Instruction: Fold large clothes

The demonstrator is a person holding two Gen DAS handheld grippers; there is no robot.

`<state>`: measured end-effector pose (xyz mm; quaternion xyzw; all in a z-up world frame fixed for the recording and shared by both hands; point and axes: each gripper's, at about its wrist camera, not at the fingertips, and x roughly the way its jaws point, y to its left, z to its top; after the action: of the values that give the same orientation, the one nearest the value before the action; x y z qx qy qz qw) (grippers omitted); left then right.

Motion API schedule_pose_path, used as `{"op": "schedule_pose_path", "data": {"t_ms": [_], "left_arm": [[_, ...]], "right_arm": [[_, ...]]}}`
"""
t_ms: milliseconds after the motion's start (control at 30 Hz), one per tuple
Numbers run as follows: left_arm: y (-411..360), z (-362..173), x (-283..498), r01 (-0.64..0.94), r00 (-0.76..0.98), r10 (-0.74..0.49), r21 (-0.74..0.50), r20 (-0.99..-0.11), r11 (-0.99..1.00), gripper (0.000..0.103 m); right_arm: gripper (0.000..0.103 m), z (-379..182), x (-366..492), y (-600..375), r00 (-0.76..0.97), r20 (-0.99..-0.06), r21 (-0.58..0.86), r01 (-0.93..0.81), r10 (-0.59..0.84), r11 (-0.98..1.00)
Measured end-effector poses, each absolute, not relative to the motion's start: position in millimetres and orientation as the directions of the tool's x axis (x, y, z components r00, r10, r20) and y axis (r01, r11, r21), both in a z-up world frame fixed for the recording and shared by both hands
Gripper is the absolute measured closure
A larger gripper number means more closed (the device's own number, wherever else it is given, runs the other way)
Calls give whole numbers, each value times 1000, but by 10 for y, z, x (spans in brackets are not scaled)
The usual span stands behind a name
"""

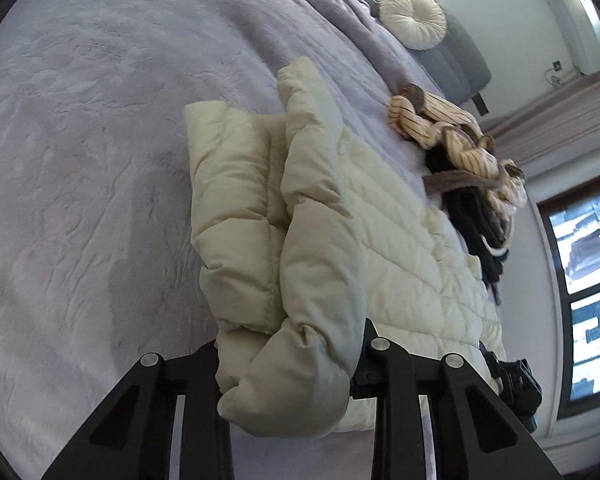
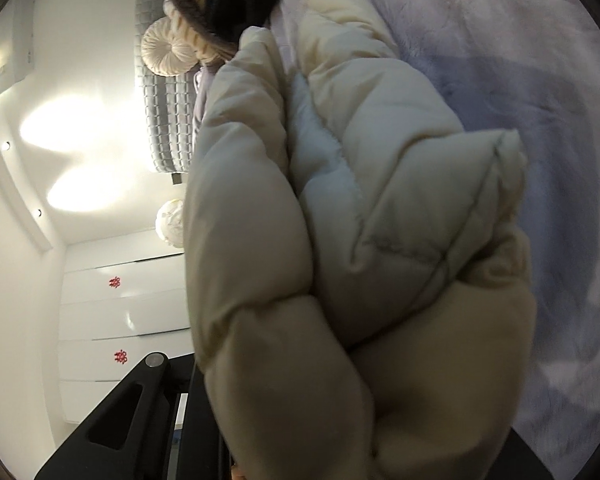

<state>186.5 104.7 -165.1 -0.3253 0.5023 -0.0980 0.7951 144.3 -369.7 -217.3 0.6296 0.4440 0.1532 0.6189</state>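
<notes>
A cream quilted puffer jacket [image 1: 340,216] lies on the lilac bedspread [image 1: 92,152], with one edge lifted and folded over. My left gripper [image 1: 290,364] is shut on a bunched fold of the jacket at the near edge. In the right wrist view the jacket [image 2: 360,240] fills the middle, bunched thickly right at the camera. My right gripper [image 2: 320,432] is shut on that thick fold; only its left finger [image 2: 148,408] shows, the other is hidden by the fabric.
A heap of striped cream and black clothes [image 1: 460,148] lies on the bed beyond the jacket. A round cream cushion [image 1: 414,18] leans on the grey headboard [image 1: 456,56]. A window [image 1: 588,280] is at right. White wardrobe doors [image 2: 120,308] show in the right wrist view.
</notes>
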Motion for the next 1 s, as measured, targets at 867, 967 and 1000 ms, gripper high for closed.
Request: {"op": "schedule_pose_path", "data": {"t_ms": [867, 967, 1000], "left_arm": [[1185, -1835, 60, -144, 162, -462, -484, -872, 863, 39], [1203, -1763, 19, -112, 128, -431, -445, -893, 889, 28], [1219, -1719, -1, -98, 126, -422, -435, -898, 895, 28]], "right_arm": [[68, -2188, 262, -3663, 441, -494, 815, 535, 749, 222], [46, -2050, 358, -3662, 386, -527, 792, 547, 757, 272], [33, -1980, 399, -3667, 366, -543, 784, 544, 756, 299]]}}
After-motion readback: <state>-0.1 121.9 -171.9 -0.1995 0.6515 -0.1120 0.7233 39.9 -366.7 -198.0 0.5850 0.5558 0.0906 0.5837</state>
